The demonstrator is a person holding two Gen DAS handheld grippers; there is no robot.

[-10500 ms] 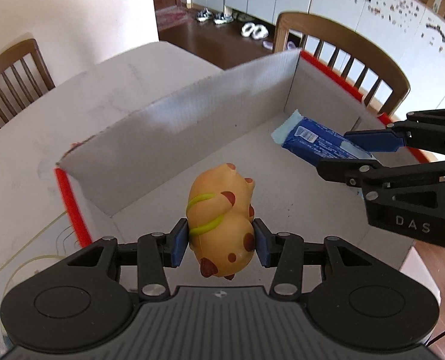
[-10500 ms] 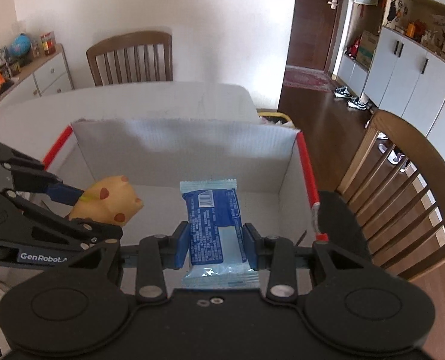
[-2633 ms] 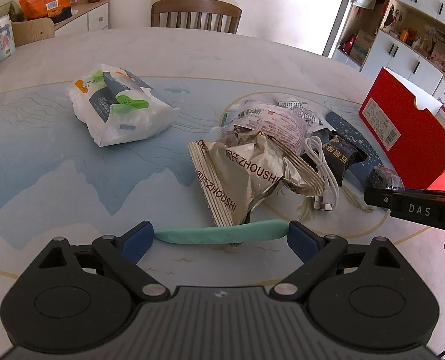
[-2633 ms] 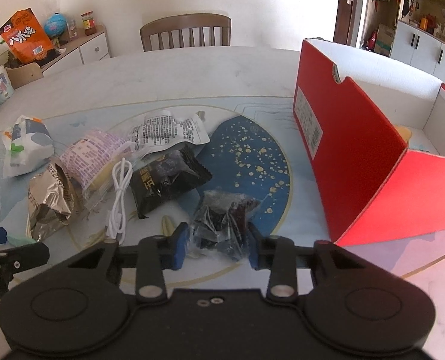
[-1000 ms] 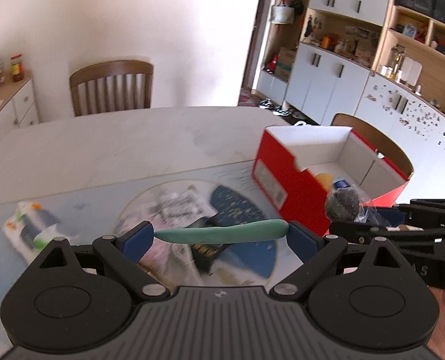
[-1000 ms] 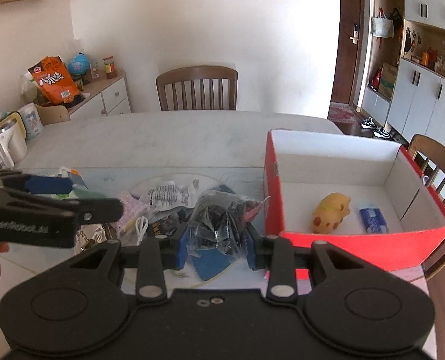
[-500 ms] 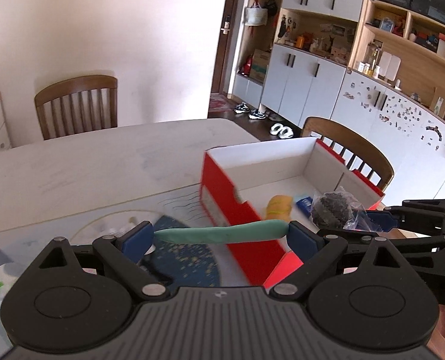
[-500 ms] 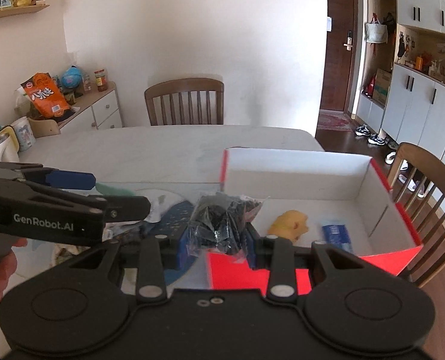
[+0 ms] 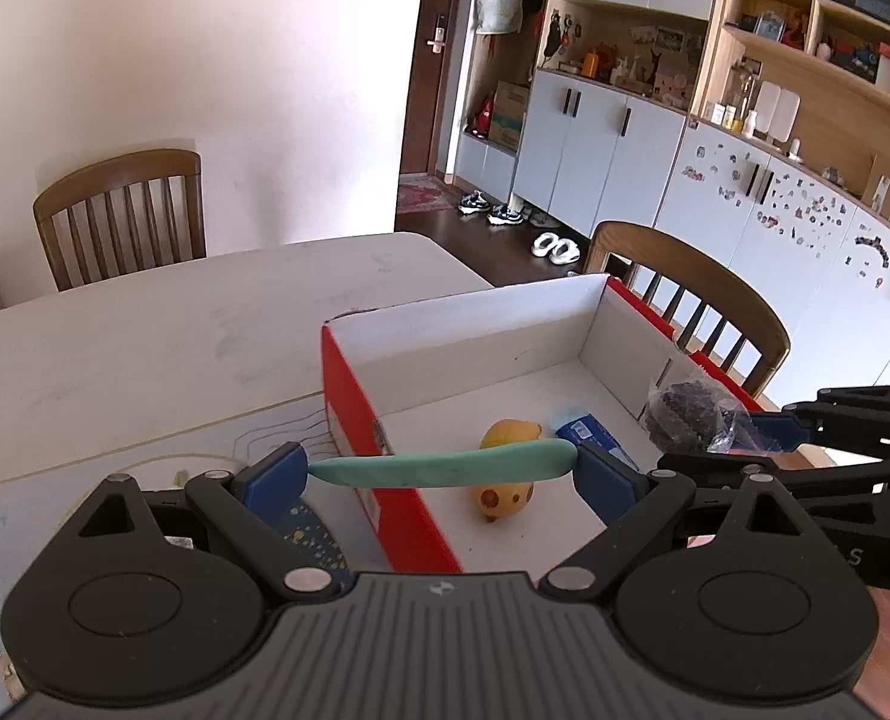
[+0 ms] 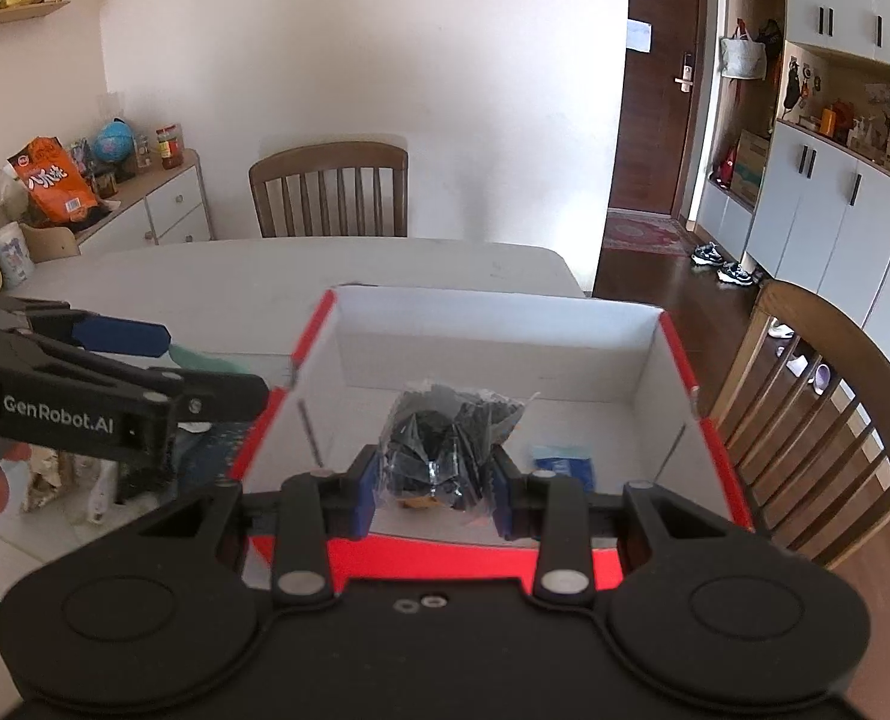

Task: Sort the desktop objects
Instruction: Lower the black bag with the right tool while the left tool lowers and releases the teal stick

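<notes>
White tabletop [image 9: 144, 336], red cardboard box [image 9: 384, 498]; left gripper [image 9: 441, 465] jaws pinch green rubbery strip [image 9: 445, 463]; right gripper [image 10: 434, 483] jaws clamp clear bag w/ dark contents [image 10: 445, 444].

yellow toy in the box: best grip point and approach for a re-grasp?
Grip the yellow toy across its rounded body, coming straight down from above. It lies on the floor of the red box, whose walls block a sideways approach. The blue packet lies close on its far side, so set the fingers across the other axis.

Both grippers [image 9: 441, 468] [image 10: 434, 483] were black plastic with blue pads [image 9: 273, 474], silver screws [image 10: 300, 582] and round discs; one bore white "GenRobot.AI" lettering.
</notes>
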